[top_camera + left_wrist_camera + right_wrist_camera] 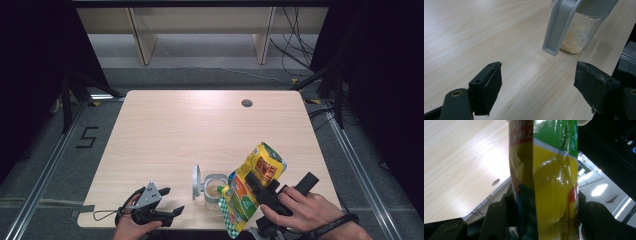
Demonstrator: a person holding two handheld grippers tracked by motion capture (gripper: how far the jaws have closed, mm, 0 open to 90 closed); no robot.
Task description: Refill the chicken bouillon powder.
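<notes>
Two hand-held grippers are seen at the near edge of a pale wooden table [200, 125] in the high view. At 7 o'clock the left gripper [169, 200] is held with its jaws spread wide and nothing between them. At 5 o'clock the right gripper [255, 184] is clamped across the middle of a yellow and green pouch [255, 185], which is tipped so that its small white spout is aimed into an open glass jar [216, 192] at 6 o'clock. A grey lid [196, 180] is stood up at the jar's 9 o'clock side. A round cable hole [247, 103] is set in the table at 1 o'clock, well apart from the work.

In the left gripper view, the jar [579, 37] is seen at 1 o'clock, a layer of pale crumbs lying in it, with the hanging lid [557, 30] in front.

In the right gripper view, the pouch [546, 182] is seen pinched between both jaws, its foil creased.

The pouch is judged soft, light and slippery; a hold across its middle is best. The jar is judged breakable and easily tipped, so a steadying grip low on its wall is advisable. The raised lid is the nearest obstacle to the left gripper.
</notes>
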